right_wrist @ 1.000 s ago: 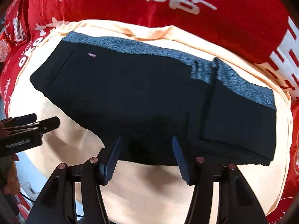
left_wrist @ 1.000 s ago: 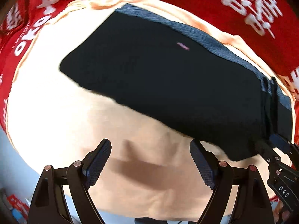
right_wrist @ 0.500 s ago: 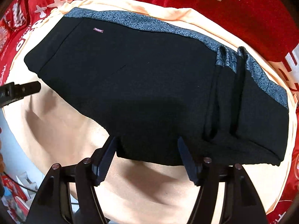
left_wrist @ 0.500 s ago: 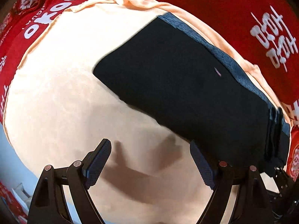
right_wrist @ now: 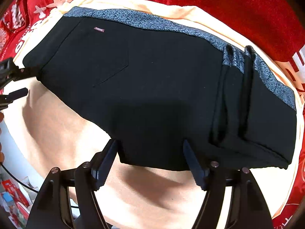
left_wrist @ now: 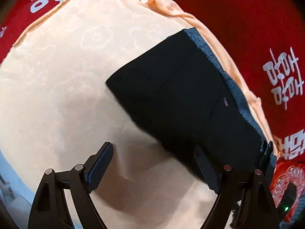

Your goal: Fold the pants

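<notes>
Left wrist: the left gripper (left_wrist: 154, 164) has swung round, so the pants (left_wrist: 183, 103) now sit at 2 o'clock instead of filling the top; its jaws hang released over the peach cloth (left_wrist: 57, 87), the right finger apparently at the hem.

Right wrist: the right gripper (right_wrist: 150, 160) has closed in, jaws spread and empty at the near edge at 6 o'clock. The pants lie in a folded stack, so another fold probably follows.
</notes>
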Motion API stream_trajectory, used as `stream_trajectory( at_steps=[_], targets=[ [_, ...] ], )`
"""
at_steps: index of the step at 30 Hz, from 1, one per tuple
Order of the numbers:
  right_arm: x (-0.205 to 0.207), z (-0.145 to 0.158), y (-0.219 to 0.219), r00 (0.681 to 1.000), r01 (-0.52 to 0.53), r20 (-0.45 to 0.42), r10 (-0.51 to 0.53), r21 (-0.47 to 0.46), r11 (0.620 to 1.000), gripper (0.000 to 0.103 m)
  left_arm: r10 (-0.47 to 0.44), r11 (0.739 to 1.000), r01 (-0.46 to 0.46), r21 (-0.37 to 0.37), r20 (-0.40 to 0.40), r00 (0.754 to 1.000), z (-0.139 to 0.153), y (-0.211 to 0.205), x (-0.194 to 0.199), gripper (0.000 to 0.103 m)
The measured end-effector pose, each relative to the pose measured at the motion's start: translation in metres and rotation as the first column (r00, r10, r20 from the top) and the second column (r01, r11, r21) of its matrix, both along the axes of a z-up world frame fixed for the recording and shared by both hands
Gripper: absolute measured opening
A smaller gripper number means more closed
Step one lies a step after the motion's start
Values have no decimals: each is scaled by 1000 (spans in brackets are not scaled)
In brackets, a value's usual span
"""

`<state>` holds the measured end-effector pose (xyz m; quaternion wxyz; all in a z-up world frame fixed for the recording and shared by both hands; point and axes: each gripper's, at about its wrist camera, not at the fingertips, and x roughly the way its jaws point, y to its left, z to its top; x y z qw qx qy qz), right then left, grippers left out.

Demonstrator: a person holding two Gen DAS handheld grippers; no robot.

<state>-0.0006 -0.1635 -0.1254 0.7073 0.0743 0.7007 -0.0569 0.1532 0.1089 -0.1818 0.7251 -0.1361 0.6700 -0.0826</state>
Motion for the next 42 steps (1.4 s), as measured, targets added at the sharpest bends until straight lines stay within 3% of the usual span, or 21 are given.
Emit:
stream_trajectory(
  at_steps=[5, 10, 17, 21, 27, 31, 35, 37, 39, 41, 42],
  targets=[
    [1, -3, 5, 1000, -7, -5, 7, -9, 1000, 77, 39, 991, -39, -130, 3, 999, -10, -6, 5, 86],
    [1, -4, 7, 1000, -9, -5, 9, -11, 1000, 77, 64, 962, -59, -266, 8, 998, -9, 0, 9, 87],
    [-1, -3, 11, 1000, -11, -4, 11, -19, 1000, 77, 103, 932, -93, -351, 11, 995, -4, 1, 19, 86],
    [-2, -4, 11, 1000, -10, -1, 10, -16, 1000, 77, 85, 925, -54, -377, 67, 994, 13, -12, 16, 87],
    [0, -5, 11, 1000, -15, -8, 14, -16, 1000, 77, 110, 945, -106, -311, -3, 994, -16, -23, 23, 87],
    [3, 1, 9, 1000, -20, -7, 20, -4, 1000, 77, 67, 980, -64, -188, 7, 998, -9, -41, 26, 86],
    [17, 27, -5, 999, 13, 37, -14, 25, 1000, 76, -5, 1000, 4, 8, 55, 998, -2, -55, 24, 44],
    [30, 44, -15, 997, 29, 71, -32, 53, 998, 76, -62, 997, 58, 42, 100, 993, 4, -60, 20, 39],
    [52, 57, -25, 996, 31, 84, -42, 122, 992, 76, -160, 983, 141, 119, 168, 973, 15, -73, 11, 37],
    [84, 66, -31, 996, 17, 81, -34, 200, 980, 76, -280, 947, 226, 230, 240, 929, 26, -90, -2, 36],
    [98, 70, -32, 996, 6, 82, -26, 228, 974, 76, -349, 917, 268, 295, 273, 896, 30, -101, -11, 36]
  ],
)
